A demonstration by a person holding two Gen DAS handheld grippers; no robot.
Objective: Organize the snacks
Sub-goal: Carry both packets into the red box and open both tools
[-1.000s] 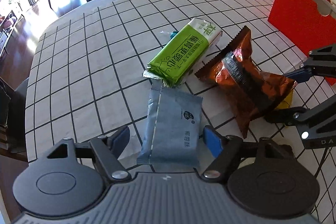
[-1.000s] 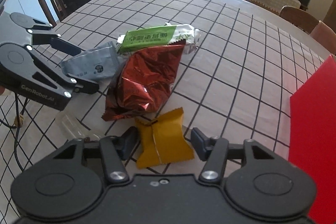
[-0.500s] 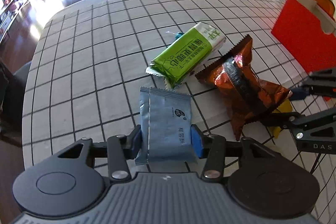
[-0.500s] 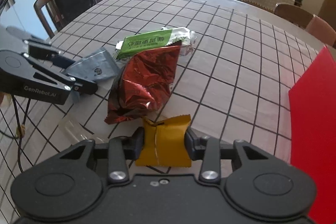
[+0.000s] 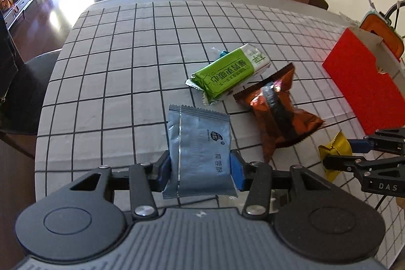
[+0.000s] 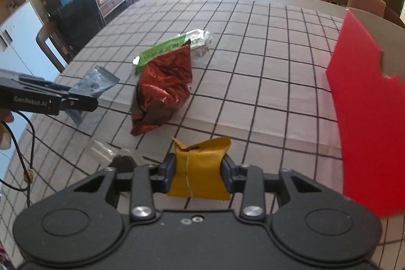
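Note:
My left gripper (image 5: 200,172) is shut on a grey-blue snack packet (image 5: 200,143) and holds it lifted off the checked tablecloth; the same packet (image 6: 95,86) shows at the left of the right wrist view. My right gripper (image 6: 198,175) is shut on a small yellow packet (image 6: 200,168), also raised; the left wrist view catches that yellow packet (image 5: 334,151) at its right edge. A green-and-white packet (image 5: 227,72) and a crumpled red-brown foil bag (image 5: 278,110) lie together on the table beyond both grippers.
A red open-topped box (image 5: 364,82) stands on the table to the right, close to my right gripper (image 6: 367,105). A clear empty wrapper (image 6: 106,152) lies near the table's front. Chairs ring the table; a cable hangs at the left.
Both grippers closed on their packets, the left on the grey-blue one and the right on the yellow one, then lifted them off the cloth. The views have rolled slightly.

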